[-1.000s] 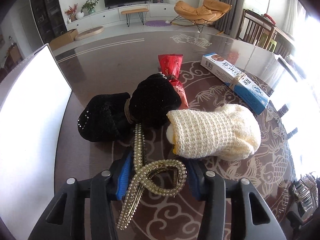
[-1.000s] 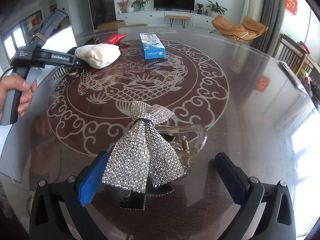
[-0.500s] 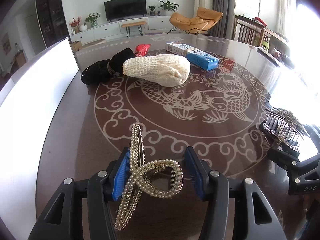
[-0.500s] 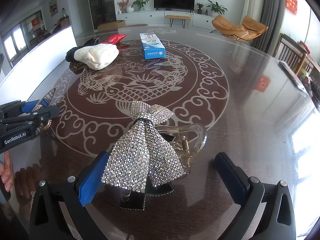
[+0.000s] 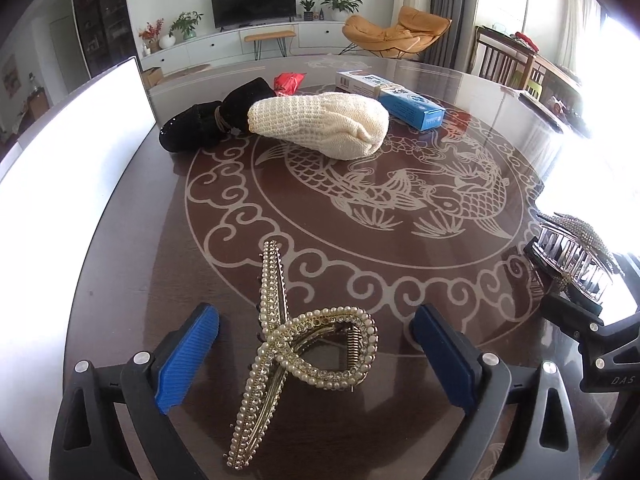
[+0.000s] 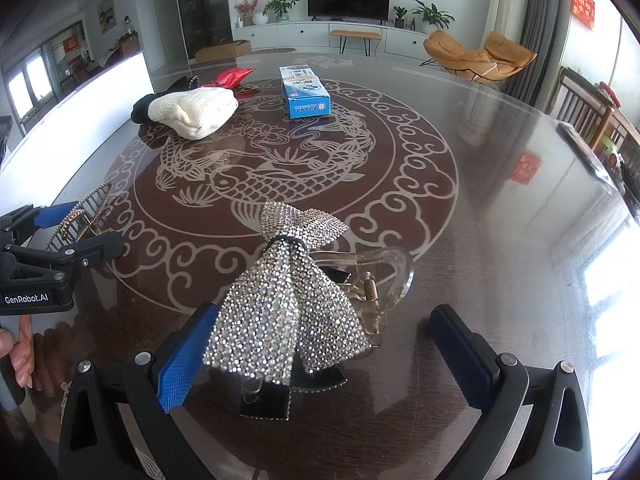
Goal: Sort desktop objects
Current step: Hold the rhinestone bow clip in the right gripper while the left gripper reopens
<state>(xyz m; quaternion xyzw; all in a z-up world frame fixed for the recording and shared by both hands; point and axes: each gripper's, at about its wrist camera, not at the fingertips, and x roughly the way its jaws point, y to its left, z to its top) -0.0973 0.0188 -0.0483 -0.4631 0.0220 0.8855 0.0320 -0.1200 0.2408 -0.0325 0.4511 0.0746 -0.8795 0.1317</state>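
A gold pearl hair claw (image 5: 304, 344) lies on the dark round table between the wide-open fingers of my left gripper (image 5: 316, 352); it also shows in the right wrist view (image 6: 80, 220). A silver rhinestone bow clip (image 6: 288, 304) lies on the table between the open fingers of my right gripper (image 6: 320, 356); it also shows in the left wrist view (image 5: 576, 252). Neither gripper touches its clip. Far across the table sit a cream knitted hat (image 5: 320, 124), a black sequinned hat (image 5: 208, 124), a red packet (image 5: 288, 80) and a blue and white box (image 5: 392, 96).
A white panel (image 5: 60, 184) runs along the table's left edge. The table top (image 6: 480, 208) has a fish pattern in the middle. The left gripper's body (image 6: 44, 264) and the hand holding it are at the left of the right wrist view. Chairs stand at the far right.
My left gripper carried the pearl claw back from the hats to the near edge, then opened and let it go onto the table. The right gripper and bow clip have not moved.
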